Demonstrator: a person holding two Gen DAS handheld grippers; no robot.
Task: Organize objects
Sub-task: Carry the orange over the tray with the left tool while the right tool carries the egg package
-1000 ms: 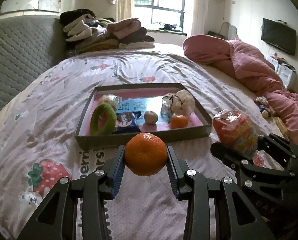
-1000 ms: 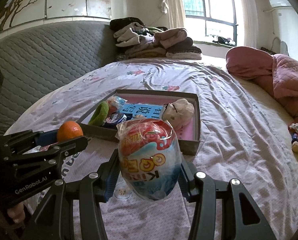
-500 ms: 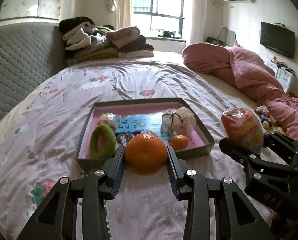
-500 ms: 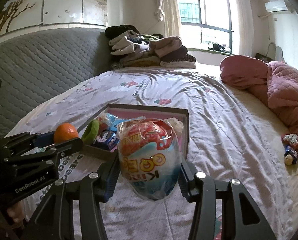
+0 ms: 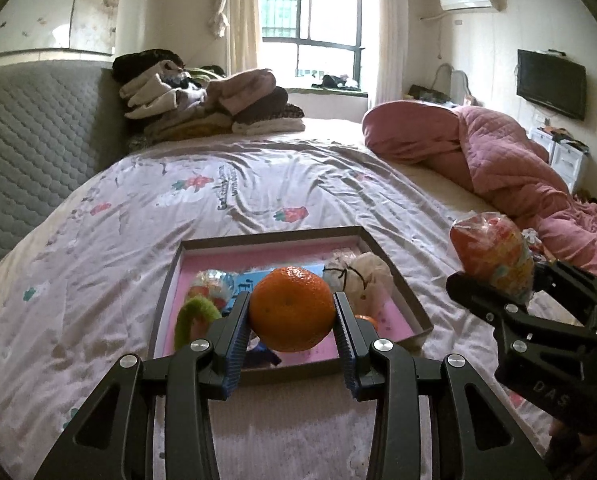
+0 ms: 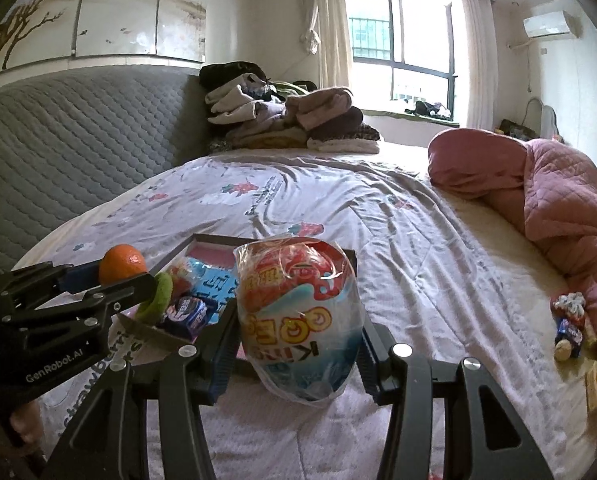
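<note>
Mandarin, round and dimpled with a matte orange peel, sits pinched between the ribbed blue pads of the left gripper, held in the air above the near edge of a shallow, square, grey-rimmed cardboard tray with a pink floor. The right gripper clamps an egg-shaped snack pack wrapped in crinkly, glossy clear film, its red, white and pale blue print carrying orange ring shapes; the pack stands with its broad end down between the black fingers. Inside the tray lie a fuzzy green ring, a blue printed card, a small purple wrapped packet, a cream fabric pouch tied with dark cord, and a second small orange fruit partly hidden behind the left gripper's finger. The tray rests on a wrinkled, smooth bedsheet printed with strawberries and lettering. A quilted grey headboard runs along the left, folded clothes are stacked at the far end, and a puffy pink quilt is bunched along the right. Both grippers angle gently downward toward the tray, side by side and apart from each other, the right one seen from the left camera just beside the tray's right corner.
</note>
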